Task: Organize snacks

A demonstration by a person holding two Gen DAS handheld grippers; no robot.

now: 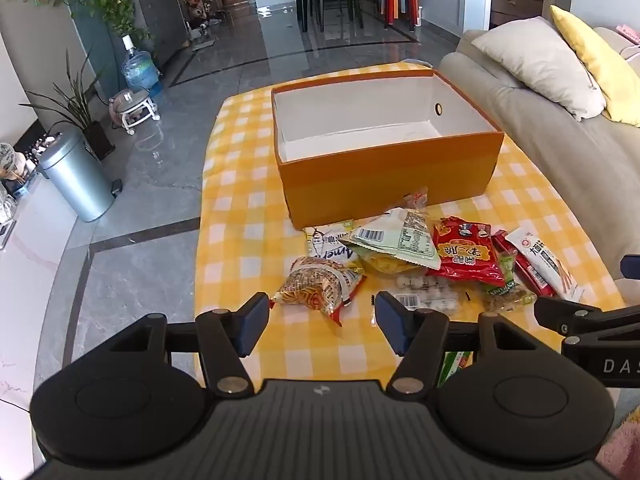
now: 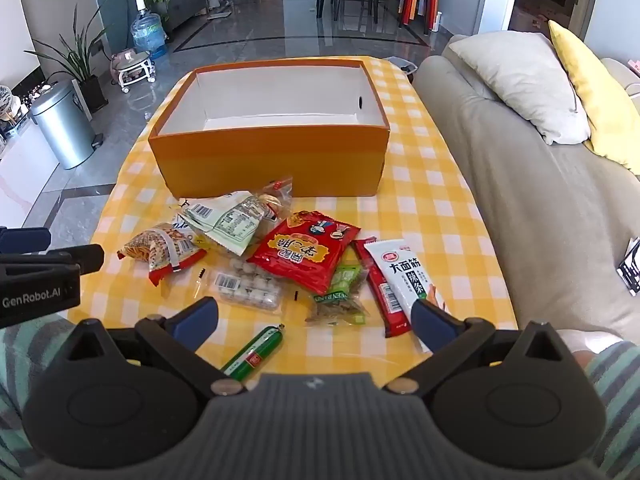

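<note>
2 grippers, left [image 1: 322,322] and right [image 2: 314,322], hover spread and empty; next, pinch a snack [image 2: 304,256] for the box [image 2: 264,156] at 12 o'clock.

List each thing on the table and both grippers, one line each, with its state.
Orange box: open on top, nothing inside.
Red snack bag: flat on the cloth, outside the box.
White packet: lying beside a red bar, outside the box.
Green sausage stick: lying loose near the table edge.
Clear ball pack: flat, sealed.
Noodle bag: lying on its side.
Left gripper: open, holding nothing.
Right gripper: open wide, holding nothing.
</note>
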